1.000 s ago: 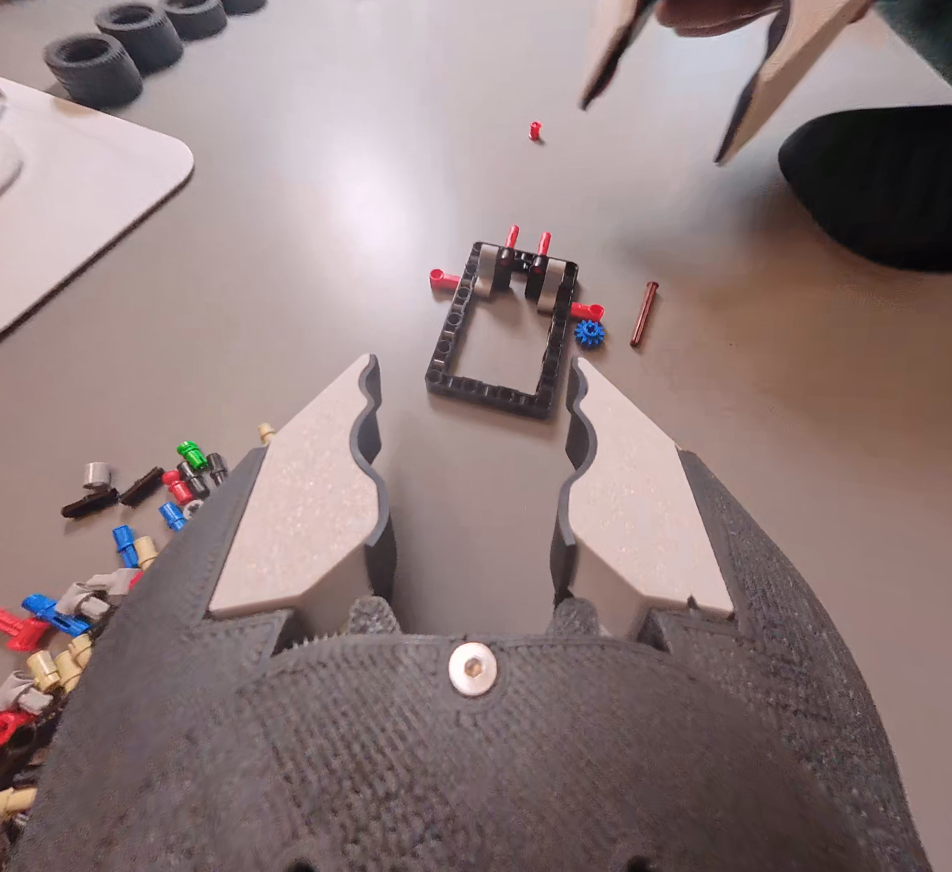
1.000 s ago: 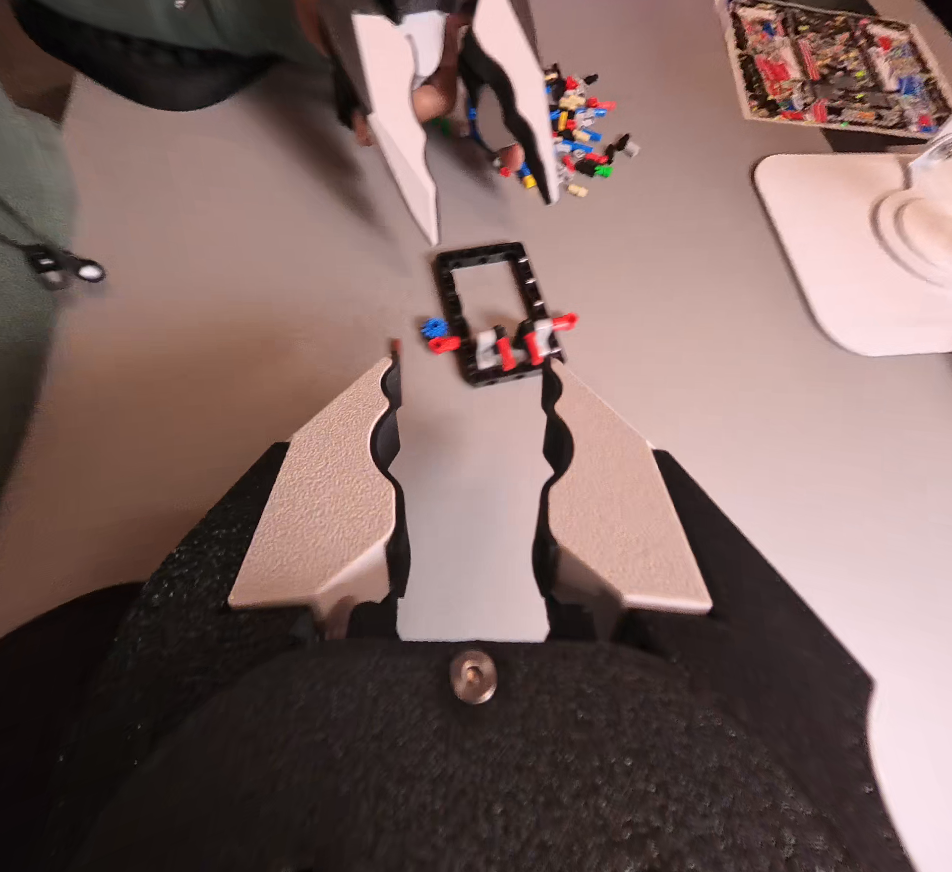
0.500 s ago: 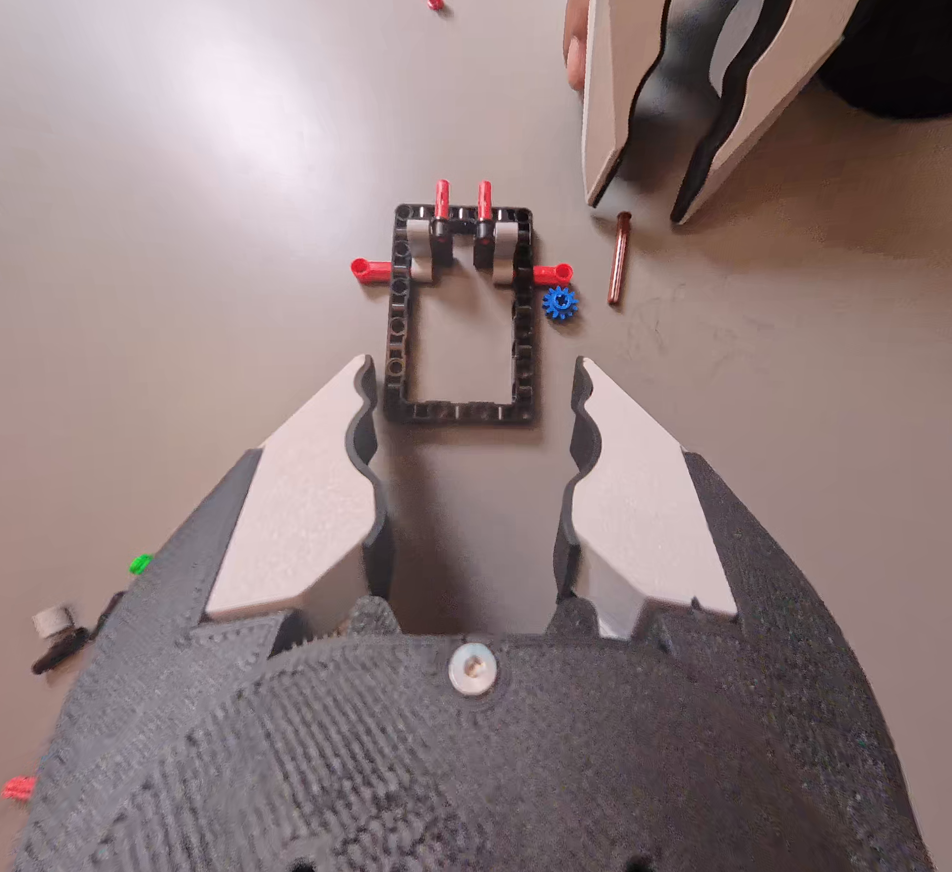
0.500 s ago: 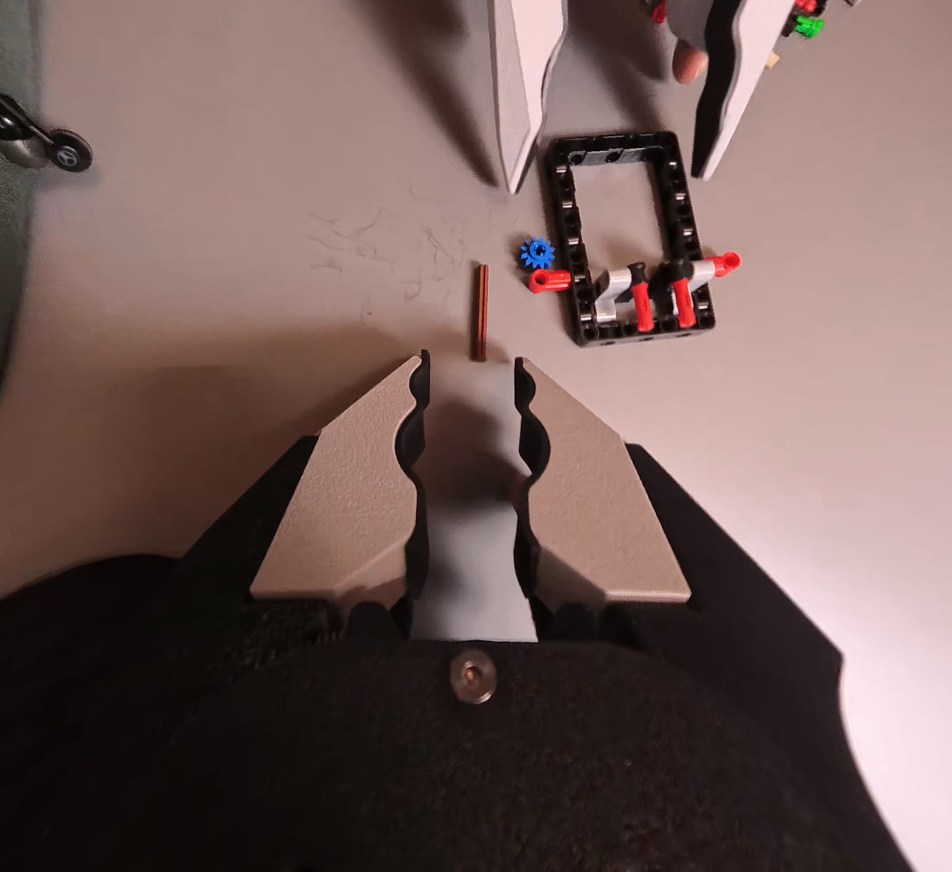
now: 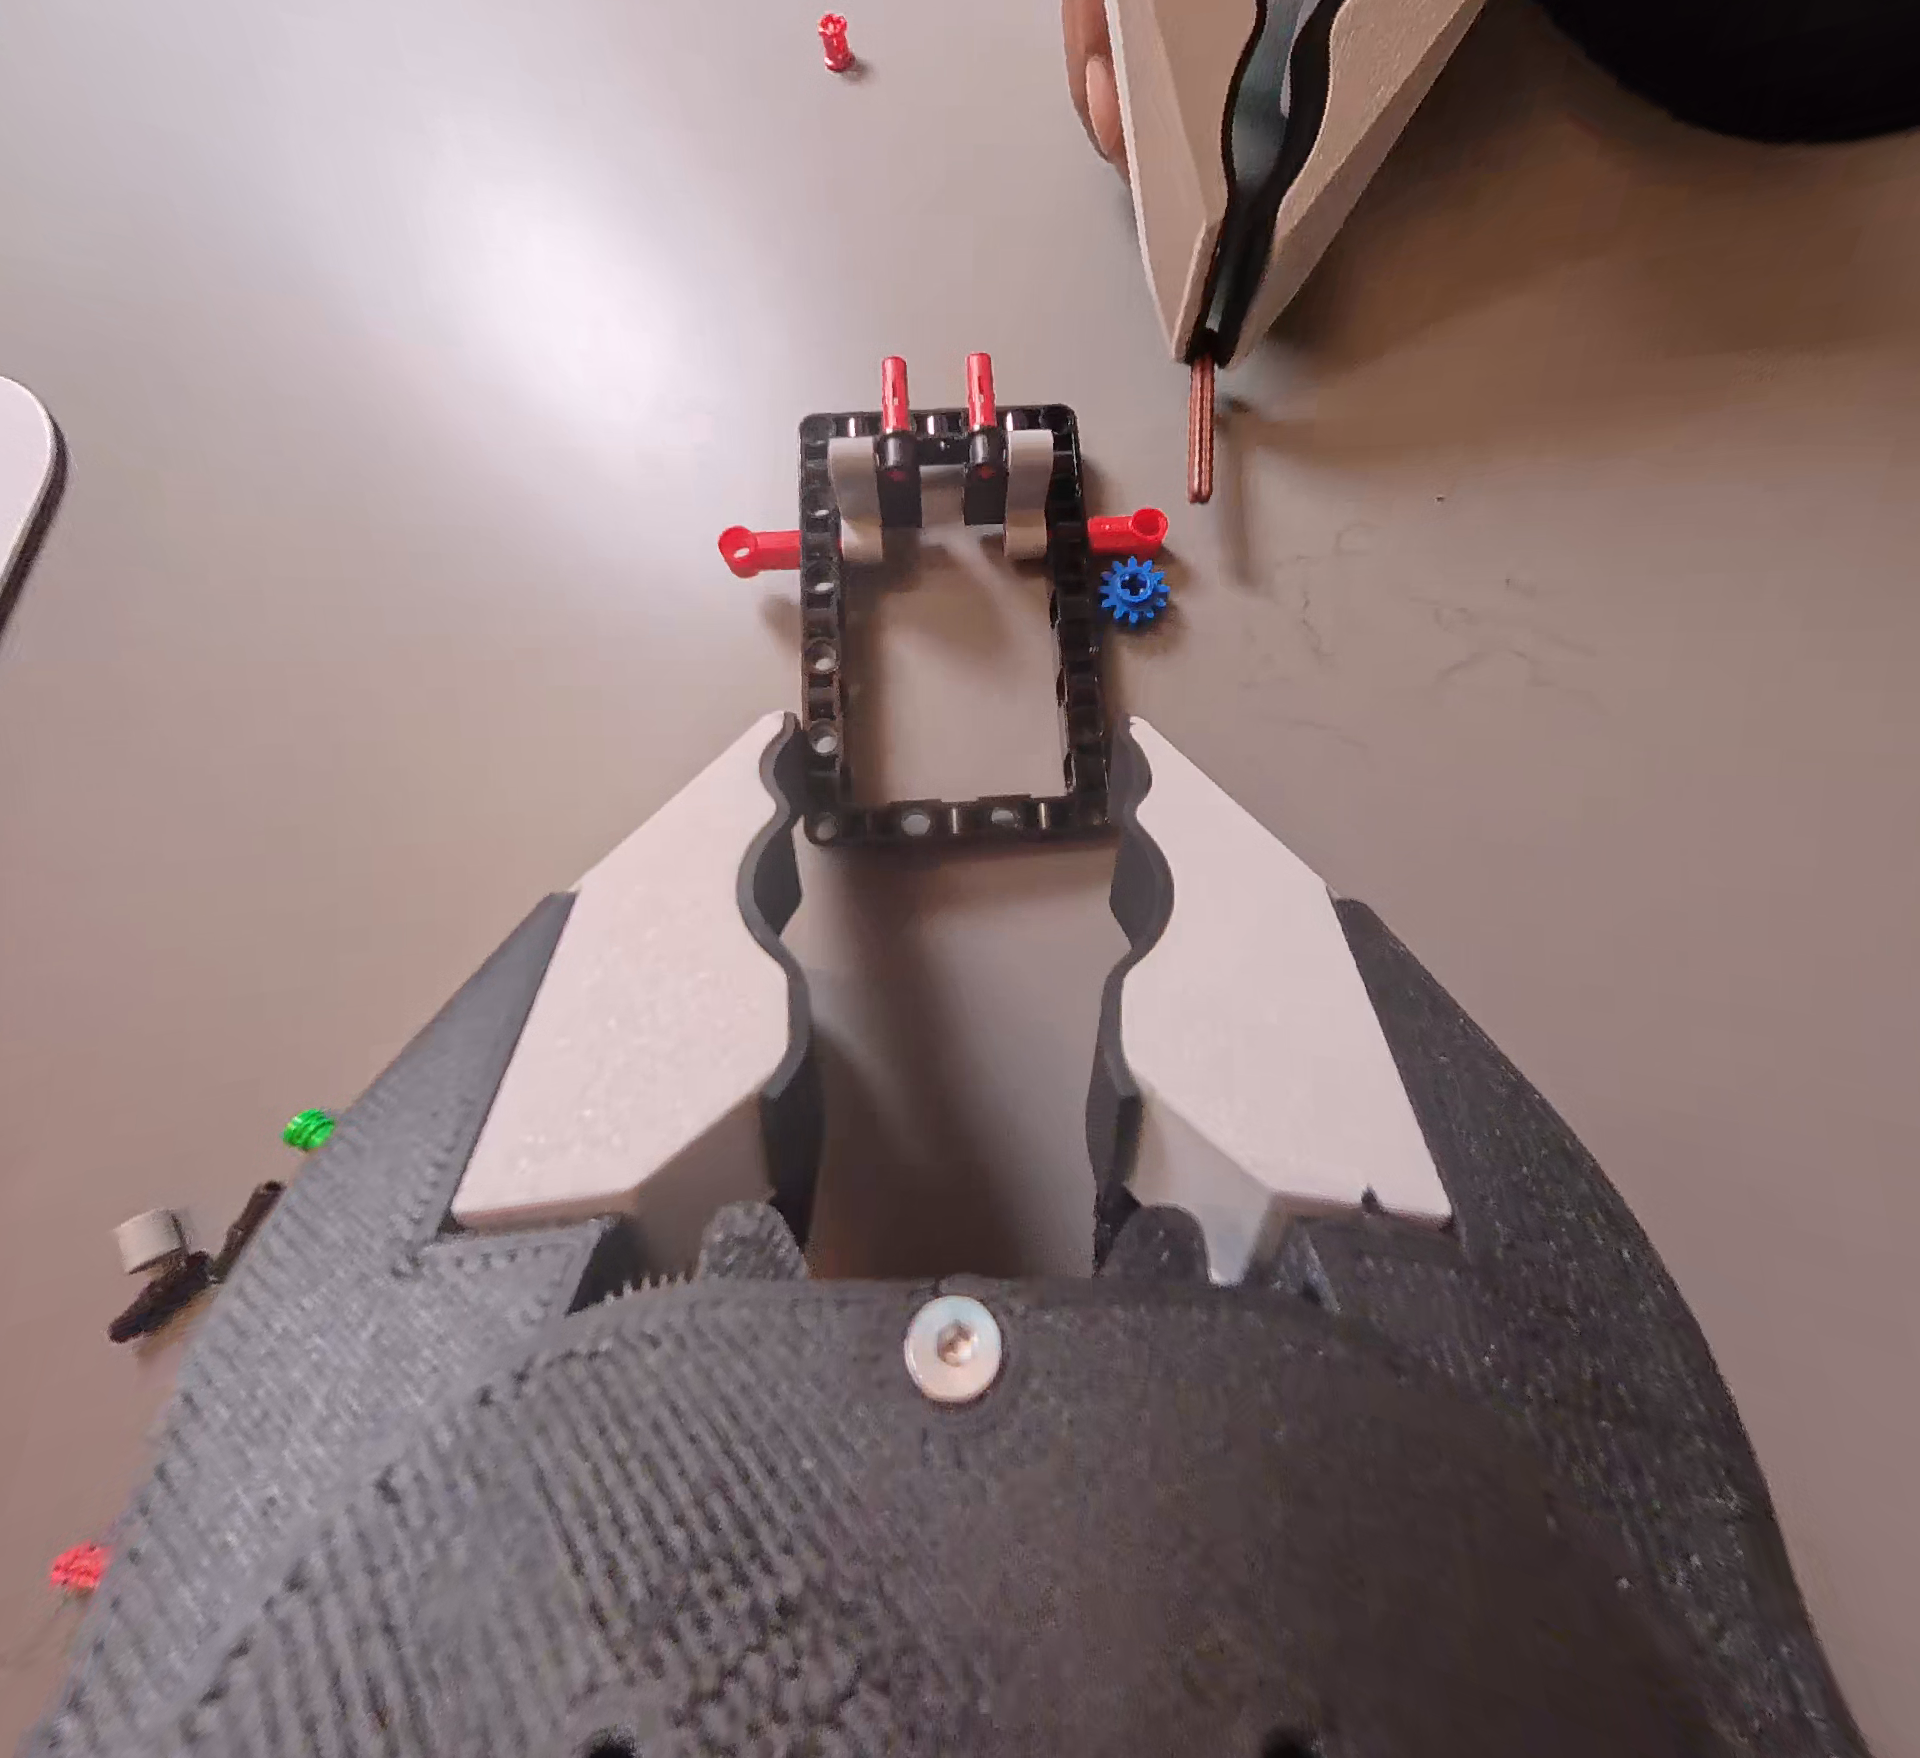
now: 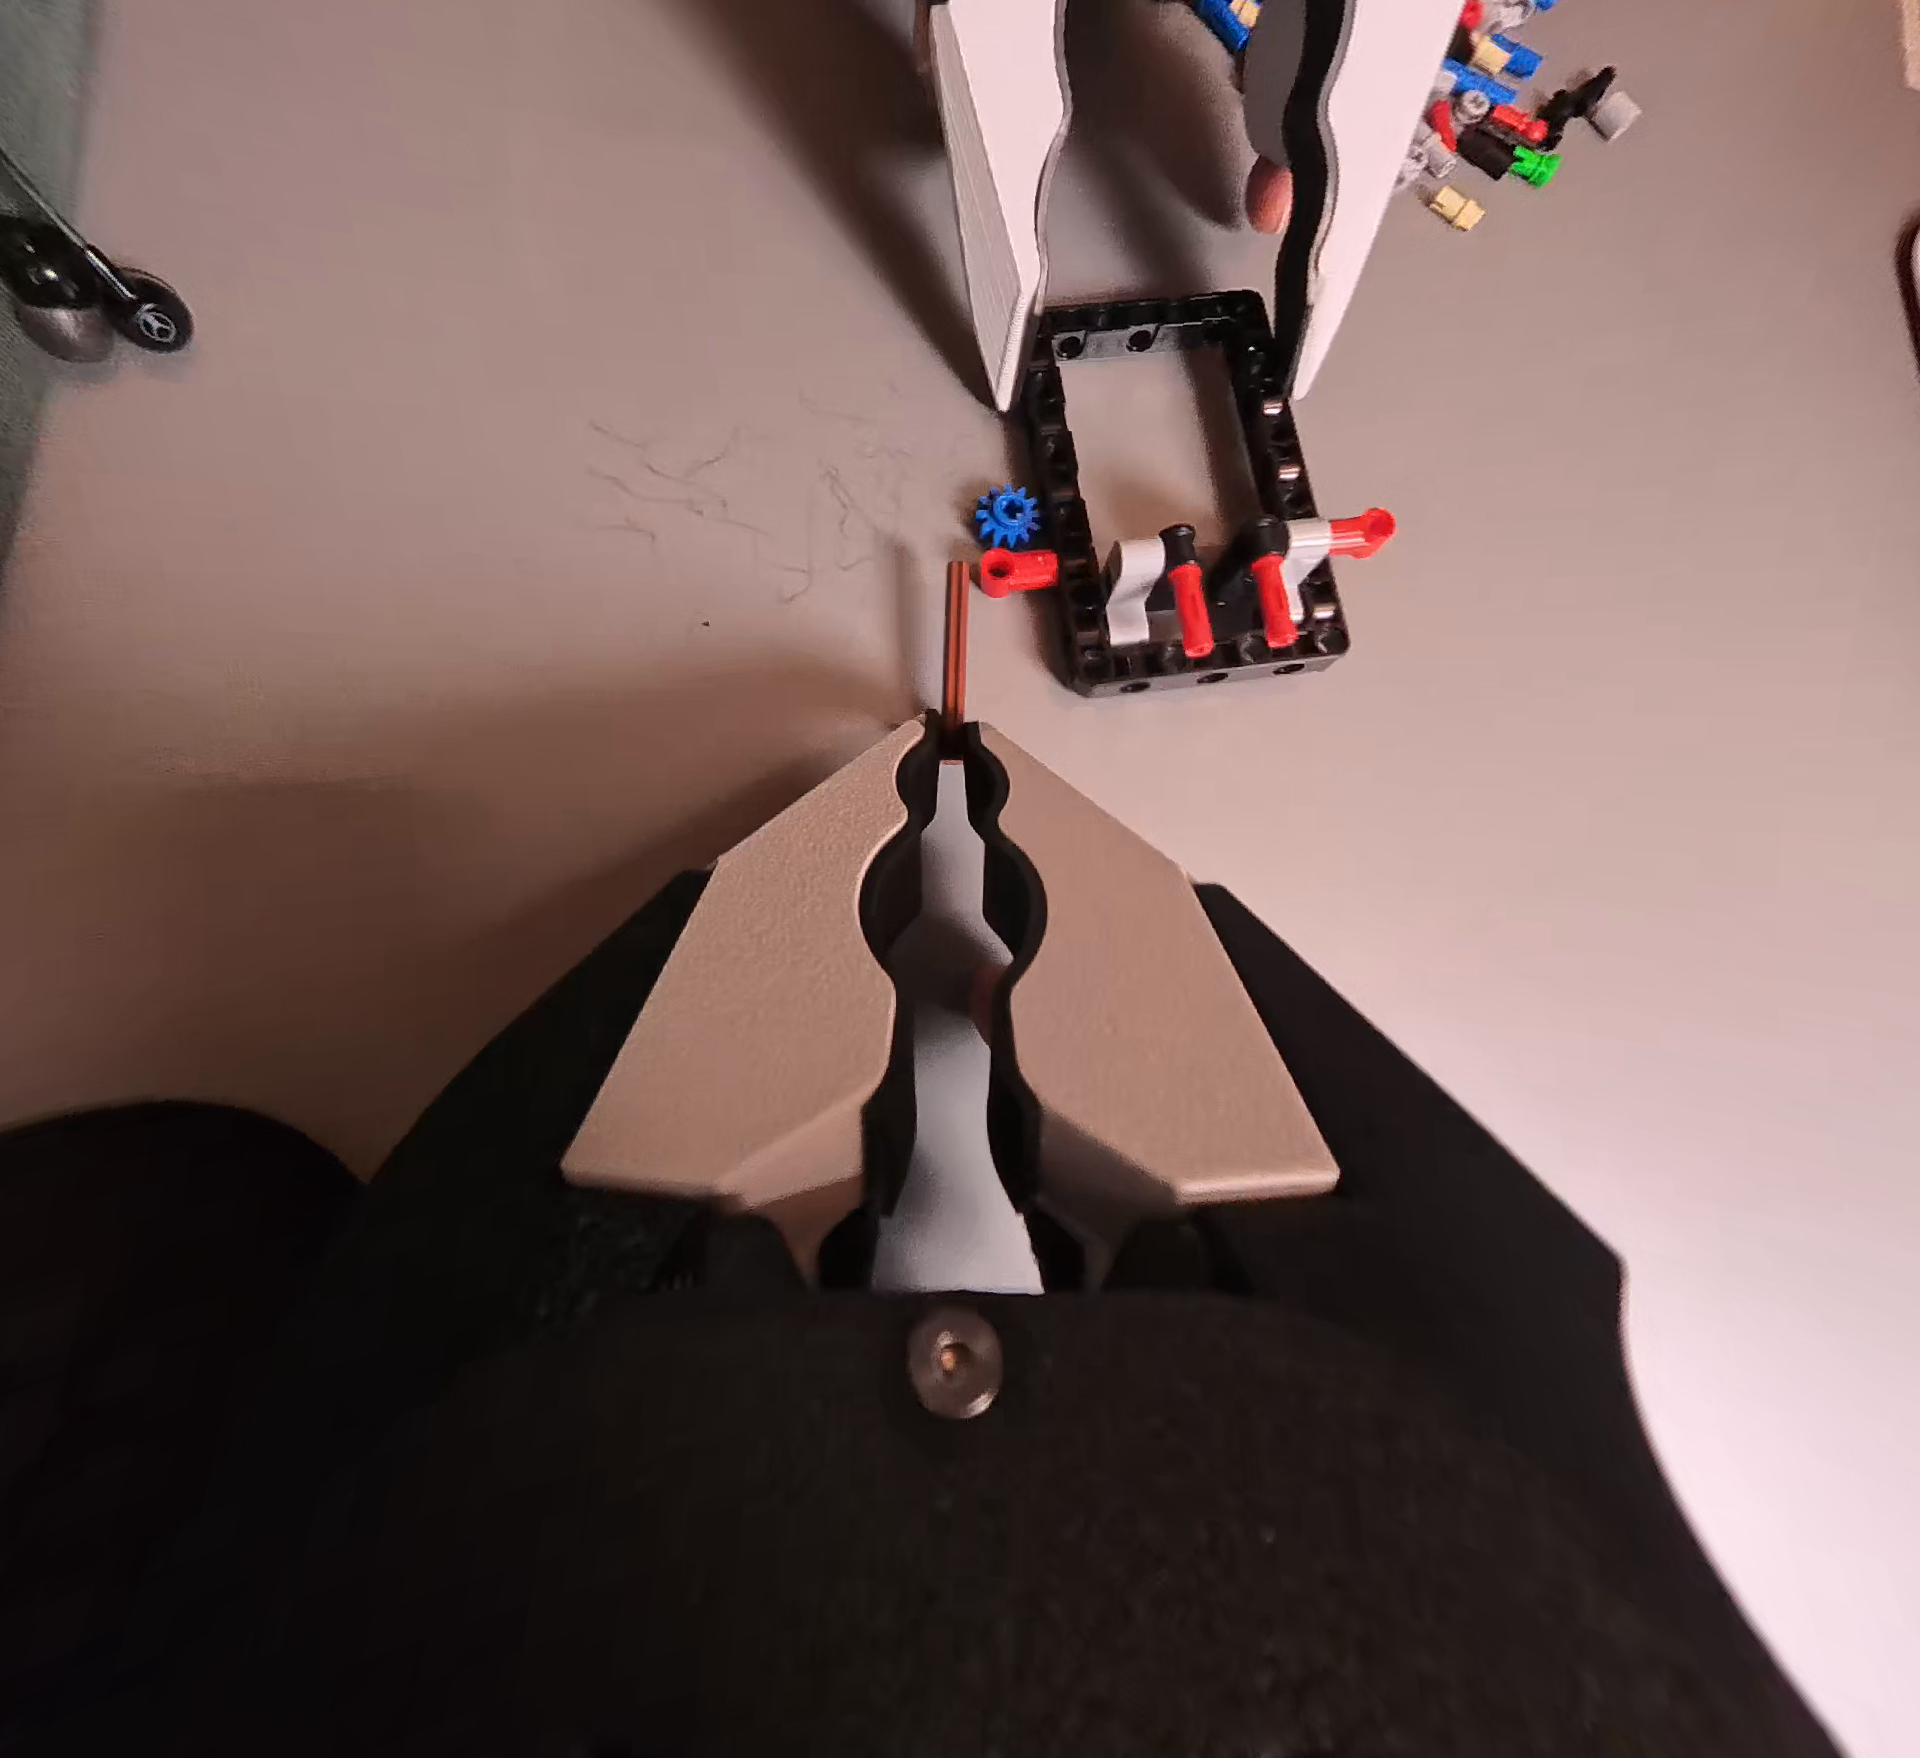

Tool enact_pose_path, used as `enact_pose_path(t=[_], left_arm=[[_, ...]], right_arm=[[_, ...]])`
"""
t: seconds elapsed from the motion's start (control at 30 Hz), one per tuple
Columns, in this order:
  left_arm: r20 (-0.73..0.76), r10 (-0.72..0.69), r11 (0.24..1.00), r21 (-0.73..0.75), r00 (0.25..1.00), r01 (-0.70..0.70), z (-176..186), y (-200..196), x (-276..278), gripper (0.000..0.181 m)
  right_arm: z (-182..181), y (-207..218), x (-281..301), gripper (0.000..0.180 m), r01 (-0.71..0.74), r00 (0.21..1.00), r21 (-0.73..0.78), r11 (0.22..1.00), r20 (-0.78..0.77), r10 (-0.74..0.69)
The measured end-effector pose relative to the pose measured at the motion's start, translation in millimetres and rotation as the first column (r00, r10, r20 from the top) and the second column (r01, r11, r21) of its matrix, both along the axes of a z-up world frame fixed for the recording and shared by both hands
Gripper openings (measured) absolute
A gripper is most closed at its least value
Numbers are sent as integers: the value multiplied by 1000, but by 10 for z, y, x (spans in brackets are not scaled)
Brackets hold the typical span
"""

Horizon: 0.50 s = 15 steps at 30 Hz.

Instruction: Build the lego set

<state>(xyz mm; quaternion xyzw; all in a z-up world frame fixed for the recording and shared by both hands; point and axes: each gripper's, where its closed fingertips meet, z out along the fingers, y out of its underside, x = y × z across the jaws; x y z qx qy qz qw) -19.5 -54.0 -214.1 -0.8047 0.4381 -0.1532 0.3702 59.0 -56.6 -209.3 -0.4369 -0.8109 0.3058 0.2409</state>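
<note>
Right hand-held gripper (image 6: pixel 951 734) pinching thin brown lego axle (image 6: pixel 956 633) low over grey counter (image 6: pixel 520 150).
Left hand-held gripper (image 5: pixel 961 752) spread wide, fingertips straddling near end of black rectangular lego frame (image 5: pixel 831 628).

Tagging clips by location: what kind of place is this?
Probably an office or lab desk used as a building bench: a plain grey tabletop, a half-built black frame, and a loose parts pile.
</note>
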Motion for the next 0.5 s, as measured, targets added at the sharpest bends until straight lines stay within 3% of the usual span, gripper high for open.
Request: enact_pose_path(t=[0.5], left_arm=[[32, 33, 997, -73, 999, -31, -26, -9, -83, 60]], right_arm=[[295, 433, -34, 1, 171, 972, 30, 985, -168, -164]])
